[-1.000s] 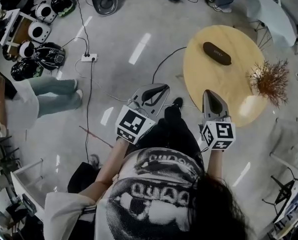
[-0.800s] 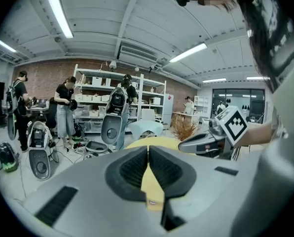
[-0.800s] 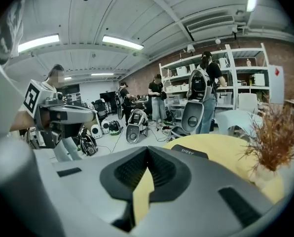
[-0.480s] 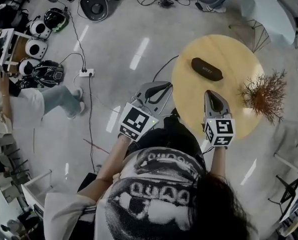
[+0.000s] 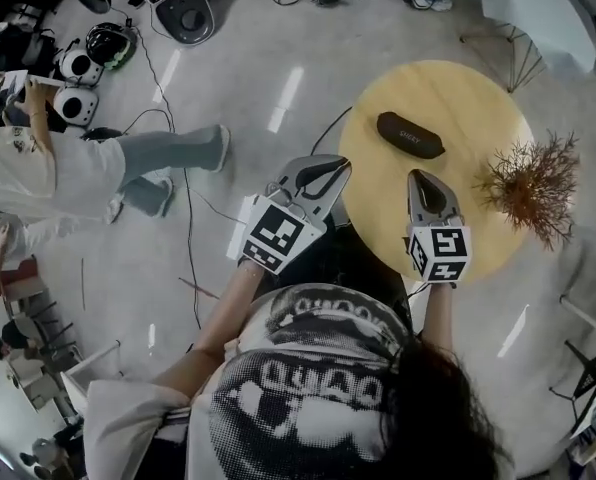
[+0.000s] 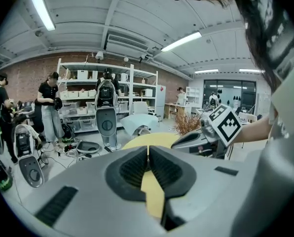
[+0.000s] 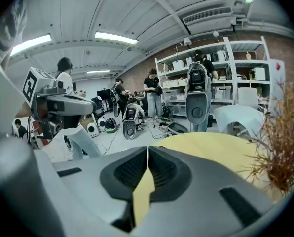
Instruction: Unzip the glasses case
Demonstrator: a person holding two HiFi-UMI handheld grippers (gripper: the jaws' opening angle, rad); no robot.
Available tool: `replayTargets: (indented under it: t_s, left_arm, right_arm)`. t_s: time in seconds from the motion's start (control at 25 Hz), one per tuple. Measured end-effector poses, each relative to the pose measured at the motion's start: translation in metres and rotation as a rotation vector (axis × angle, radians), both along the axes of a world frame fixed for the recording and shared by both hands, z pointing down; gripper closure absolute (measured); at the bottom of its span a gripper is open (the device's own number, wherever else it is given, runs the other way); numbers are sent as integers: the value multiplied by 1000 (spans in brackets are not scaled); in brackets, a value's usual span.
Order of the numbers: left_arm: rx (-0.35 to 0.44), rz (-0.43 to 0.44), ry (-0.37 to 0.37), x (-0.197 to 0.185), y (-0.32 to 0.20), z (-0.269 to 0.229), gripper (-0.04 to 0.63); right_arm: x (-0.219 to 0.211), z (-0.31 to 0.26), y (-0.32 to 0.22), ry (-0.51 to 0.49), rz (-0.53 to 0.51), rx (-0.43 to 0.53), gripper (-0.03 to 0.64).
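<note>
Left gripper, right gripper closed — glasses case beyond; twigs beside

Bare bench top: open ahead of the jaws of the right gripper, as far as the glasses case. Dried twig bush: near, right of those jaws, blocking that side. Left gripper jaws: at bench edge, bare top ahead.

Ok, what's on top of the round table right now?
A dark glasses case lies toward the far side; a dried twig bunch sits at the right edge. The right gripper covers part of the near edge.
</note>
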State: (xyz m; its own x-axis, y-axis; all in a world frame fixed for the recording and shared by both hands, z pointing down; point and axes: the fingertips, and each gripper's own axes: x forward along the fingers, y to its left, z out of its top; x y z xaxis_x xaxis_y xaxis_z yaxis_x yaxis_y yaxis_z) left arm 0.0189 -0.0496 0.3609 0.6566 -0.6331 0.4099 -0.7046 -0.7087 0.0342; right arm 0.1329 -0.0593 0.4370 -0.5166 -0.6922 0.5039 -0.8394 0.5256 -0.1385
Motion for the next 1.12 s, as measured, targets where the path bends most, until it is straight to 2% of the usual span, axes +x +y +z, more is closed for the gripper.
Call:
replayTargets:
  t_s: [0.48, 0.68, 0.8, 0.92, 1.12]
  left_arm:
    - [-12, 174, -26, 11, -40, 17, 577]
    - [-83, 310, -54, 11, -59, 39, 577]
    - [-110, 399, -91, 12, -67, 58, 575]
    - [-127, 468, -122, 8, -76, 78, 575]
    - [-156, 553, -118, 5, -87, 106, 574]
  right_arm:
    - [11, 16, -6, 10, 169, -42, 621]
    - [6, 19, -25, 29, 214, -52, 614]
    - [-1, 24, -37, 69, 196, -64, 568]
    - [-13, 30, -45, 137, 124, -73, 524]
    - [-19, 48, -55, 291, -3, -120, 476]
